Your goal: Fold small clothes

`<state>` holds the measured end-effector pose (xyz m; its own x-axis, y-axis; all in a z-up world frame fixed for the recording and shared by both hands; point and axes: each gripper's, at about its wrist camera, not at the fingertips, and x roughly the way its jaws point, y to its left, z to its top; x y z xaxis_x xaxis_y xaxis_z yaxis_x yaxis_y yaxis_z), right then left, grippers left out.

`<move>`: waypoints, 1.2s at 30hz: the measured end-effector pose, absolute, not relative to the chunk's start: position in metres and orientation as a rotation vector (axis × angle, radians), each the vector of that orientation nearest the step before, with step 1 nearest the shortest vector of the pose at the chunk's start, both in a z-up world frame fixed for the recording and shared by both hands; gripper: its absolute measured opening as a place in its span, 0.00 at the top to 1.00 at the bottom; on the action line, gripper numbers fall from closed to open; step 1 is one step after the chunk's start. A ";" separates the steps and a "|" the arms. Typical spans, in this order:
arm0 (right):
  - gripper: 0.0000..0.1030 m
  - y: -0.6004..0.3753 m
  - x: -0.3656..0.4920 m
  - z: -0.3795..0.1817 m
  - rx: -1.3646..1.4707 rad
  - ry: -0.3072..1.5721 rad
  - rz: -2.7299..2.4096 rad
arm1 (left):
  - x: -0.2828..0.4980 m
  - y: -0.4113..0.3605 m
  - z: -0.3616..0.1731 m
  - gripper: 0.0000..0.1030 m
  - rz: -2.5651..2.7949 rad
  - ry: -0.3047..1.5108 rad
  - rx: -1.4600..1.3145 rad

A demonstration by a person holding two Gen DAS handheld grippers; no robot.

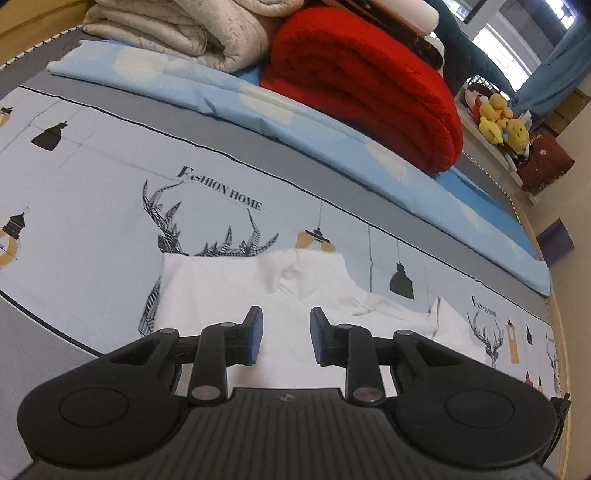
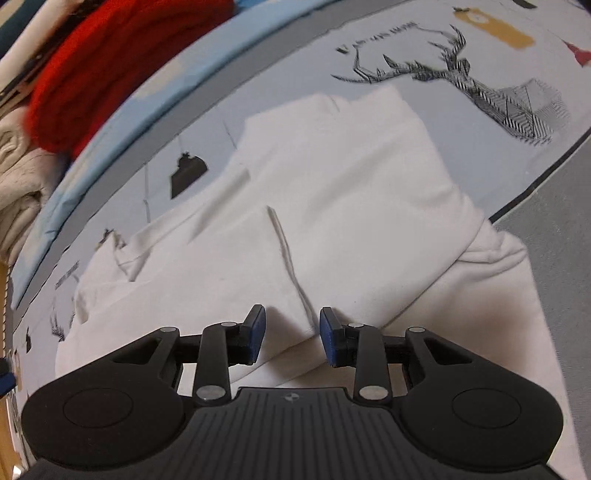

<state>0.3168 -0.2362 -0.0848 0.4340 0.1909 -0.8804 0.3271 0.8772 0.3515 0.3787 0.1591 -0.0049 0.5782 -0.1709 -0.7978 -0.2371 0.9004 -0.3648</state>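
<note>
- Lying partly folded on the printed bedsheet (image 1: pixel 110 192), the white garment (image 2: pixel 332 177) has one flap already doubled over its body, with a sleeve trailing toward the folded blue sheet (image 1: pixel 332 122).
- Snagging only the top layer is the likely fault: the folded edge sits right between the right gripper (image 2: pixel 291 338) fingers, and a shallow pinch would peel the flap open.
- Dragging could bunch the thin cloth, since the bedsheet offers little grip.
- Both tools stand spread, holding nothing; the left gripper (image 1: pixel 286 334) hovers low over the garment's near part.
- The red blanket (image 1: pixel 369 81) and cream quilt (image 1: pixel 177 33) are stacked well apart from the work.
</note>
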 end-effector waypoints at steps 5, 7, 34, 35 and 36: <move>0.95 -0.223 0.315 -0.049 0.438 0.943 0.047 | 0.375 0.172 0.003 0.71 0.094 0.941 -0.461; 0.95 -0.229 0.305 -0.014 0.434 0.779 0.088 | 0.376 0.176 0.005 0.71 0.114 0.928 -0.468; 0.92 -0.343 0.306 -0.045 0.244 1.014 -0.242 | 0.364 0.130 -0.094 0.71 0.016 1.243 0.066; 0.88 -0.346 0.305 -0.049 0.229 1.020 -0.301 | 0.364 0.127 -0.091 0.71 0.010 1.236 0.084; 0.88 -0.349 0.304 -0.048 0.262 0.995 -0.296 | 0.364 0.125 -0.086 0.71 0.007 1.219 0.076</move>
